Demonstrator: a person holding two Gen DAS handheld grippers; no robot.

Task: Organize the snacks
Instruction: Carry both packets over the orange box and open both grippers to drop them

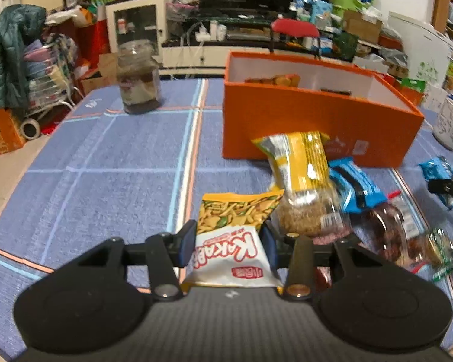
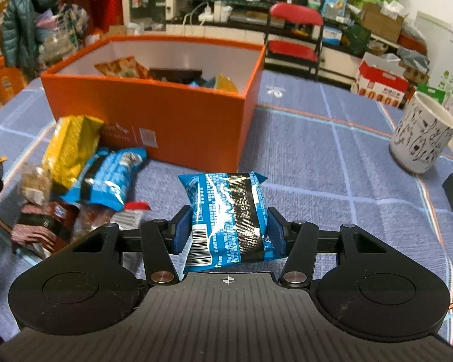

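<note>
The table [image 2: 317, 150], covered with a blue checked cloth, filled most of both views. On it stood the orange box [image 2: 166, 120], open at the top, at the far side of the work area. Some snacks already lay inside it: an orange-patterned bag, a dark packet and a few small blue and yellow ones, so part of the sorting seemed done.

Just in front of the box, on its near left side in the right wrist view, a loose pile [image 2: 75, 181] of snacks waited on the cloth: a yellow packet [image 1: 299, 163], a blue packet [image 2: 105, 178], a clear bag of brownish pieces and some dark red wrappers. These were not yet in the box, so a good part of the task was left.

A glass jar [image 1: 139, 80] stood far to the left, well apart from the box, and a white mug [image 2: 419, 135] with black drawings stood far to the right.

The left gripper [image 1: 228, 242] was closed on a white and yellow snack bag [image 1: 232, 235], its blue pads pressing both sides of it. The bag seemed lifted a little above the cloth, near the pile. The right gripper [image 2: 228, 230] was clamped on a blue snack packet [image 2: 226, 220] in the same way, and this packet was near the box, in front of its right corner.

I judged that both held snacks had to go into the box next, and then the pile after them.
</note>
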